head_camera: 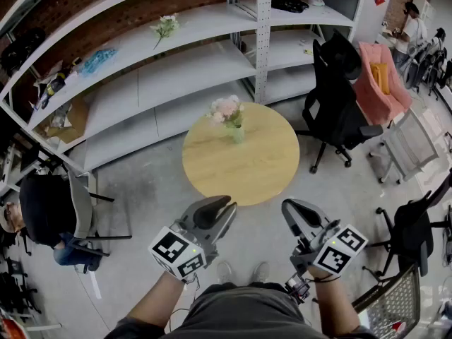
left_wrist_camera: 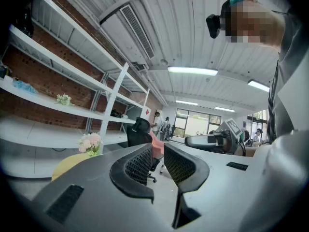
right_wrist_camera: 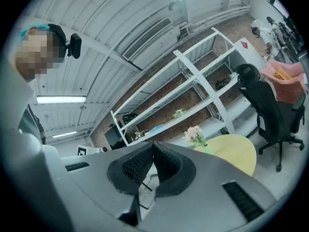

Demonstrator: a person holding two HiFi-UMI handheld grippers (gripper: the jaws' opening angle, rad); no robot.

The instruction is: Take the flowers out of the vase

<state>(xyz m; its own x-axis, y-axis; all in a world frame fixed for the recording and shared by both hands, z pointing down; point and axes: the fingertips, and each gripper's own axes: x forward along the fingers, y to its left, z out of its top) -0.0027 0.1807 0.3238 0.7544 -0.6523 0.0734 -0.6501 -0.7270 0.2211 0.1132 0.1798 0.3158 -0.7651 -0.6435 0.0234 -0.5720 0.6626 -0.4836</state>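
Observation:
A bunch of pale pink flowers (head_camera: 226,109) stands upright in a small light green vase (head_camera: 238,133) at the far side of a round yellow table (head_camera: 244,168). Both grippers are held level near my body, well short of the table. My left gripper (head_camera: 227,205) has a narrow gap between its jaws and nothing in it. My right gripper (head_camera: 288,207) is shut and empty. In the left gripper view the flowers (left_wrist_camera: 90,141) show far off to the left of the left gripper (left_wrist_camera: 155,146). In the right gripper view the flowers (right_wrist_camera: 194,134) stand beyond the right gripper (right_wrist_camera: 153,144).
White metal shelving (head_camera: 176,69) runs behind the table, with another flower sprig (head_camera: 164,27) on it. A black office chair (head_camera: 339,97) and a pink-draped chair (head_camera: 381,76) stand right of the table. A seated person (head_camera: 42,210) is at the left, a wire cart (head_camera: 395,302) at the lower right.

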